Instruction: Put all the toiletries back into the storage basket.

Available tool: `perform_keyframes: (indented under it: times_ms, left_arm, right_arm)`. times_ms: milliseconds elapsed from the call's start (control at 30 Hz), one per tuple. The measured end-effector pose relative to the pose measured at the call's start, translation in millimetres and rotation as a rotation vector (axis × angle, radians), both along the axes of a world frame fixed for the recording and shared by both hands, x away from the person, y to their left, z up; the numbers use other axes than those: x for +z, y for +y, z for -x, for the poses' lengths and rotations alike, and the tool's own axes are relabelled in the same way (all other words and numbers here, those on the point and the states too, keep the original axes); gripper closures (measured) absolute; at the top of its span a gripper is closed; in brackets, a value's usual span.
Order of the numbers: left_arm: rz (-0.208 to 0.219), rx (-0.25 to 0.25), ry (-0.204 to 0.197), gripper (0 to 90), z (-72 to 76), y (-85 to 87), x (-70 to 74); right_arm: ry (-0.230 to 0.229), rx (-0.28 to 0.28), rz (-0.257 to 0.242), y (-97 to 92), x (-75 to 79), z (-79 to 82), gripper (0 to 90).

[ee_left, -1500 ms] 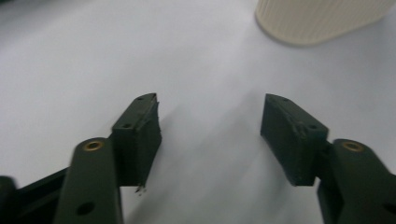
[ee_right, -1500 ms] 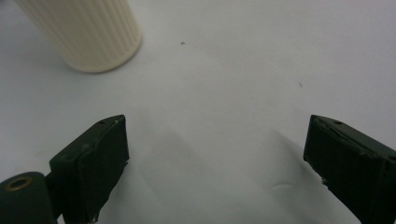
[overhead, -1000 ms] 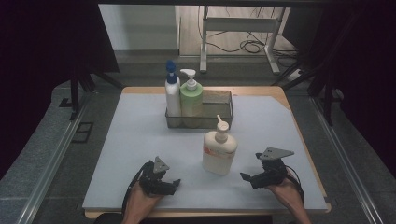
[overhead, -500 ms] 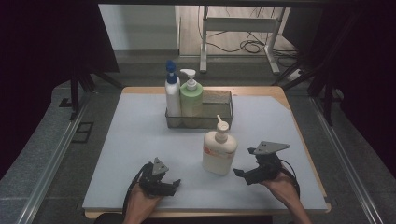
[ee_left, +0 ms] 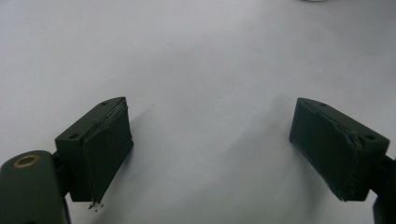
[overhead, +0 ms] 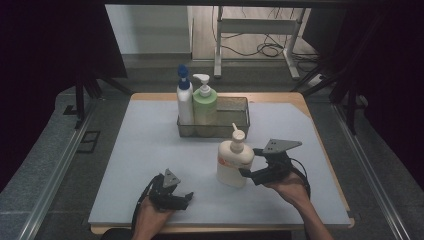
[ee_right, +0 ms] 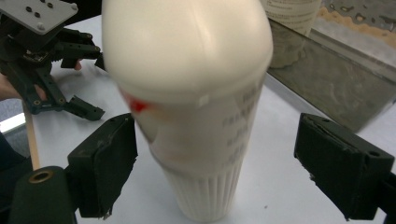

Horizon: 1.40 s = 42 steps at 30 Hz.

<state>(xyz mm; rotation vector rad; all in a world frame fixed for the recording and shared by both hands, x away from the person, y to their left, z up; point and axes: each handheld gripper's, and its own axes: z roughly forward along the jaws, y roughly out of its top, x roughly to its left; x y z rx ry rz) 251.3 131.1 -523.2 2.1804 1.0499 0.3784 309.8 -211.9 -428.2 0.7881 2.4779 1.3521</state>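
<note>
The pale blue-grey table mat (overhead: pixel 150 150) carries a dark wire-mesh basket (overhead: pixel 235 112) at its far side, in which a white bottle with a blue pump (overhead: pixel 184 100) and a green bottle with a white pump (overhead: pixel 205 102) stand upright at the left end; its right part looks vacant. Nearer, the cream-white plastic pump bottle (overhead: pixel 234 160) stands upright on the mat, framed by the right gripper (overhead: pixel 250 167), whose jaws have just been closing yet are not pressed on it. The bottle's body should be squeezed squarely, low and level, so it is not tipped. The left gripper (overhead: pixel 184 196) rests on the mat, jaws apart, nothing between them.
</note>
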Motion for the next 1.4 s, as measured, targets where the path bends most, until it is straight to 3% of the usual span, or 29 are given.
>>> perform_keyframes:
  times_ms: [400, 800, 1200, 1400]
  left_arm:
    - [0.001, 0.0, 0.001, 12.3, -0.1, 0.0, 0.0]
    - [0.0, 0.0, 0.0, 12.4, -0.1, 0.0, 0.0]
    - [-0.003, -0.001, 0.001, 12.4, -0.1, 0.1, 0.1]
    - [-0.003, 0.0, 0.0, 12.5, -0.1, 0.2, 0.2]
  right_arm:
    - [-0.001, 0.046, 0.021, 24.7, 8.4, -10.9, 16.3]
    - [0.023, 0.093, 0.036, 31.3, 3.4, -13.7, 32.5]
    - [0.025, 0.092, 0.047, 31.3, 5.2, -10.7, 37.7]
    - [0.022, 0.059, 0.06, 33.7, 6.1, -7.2, 38.6]
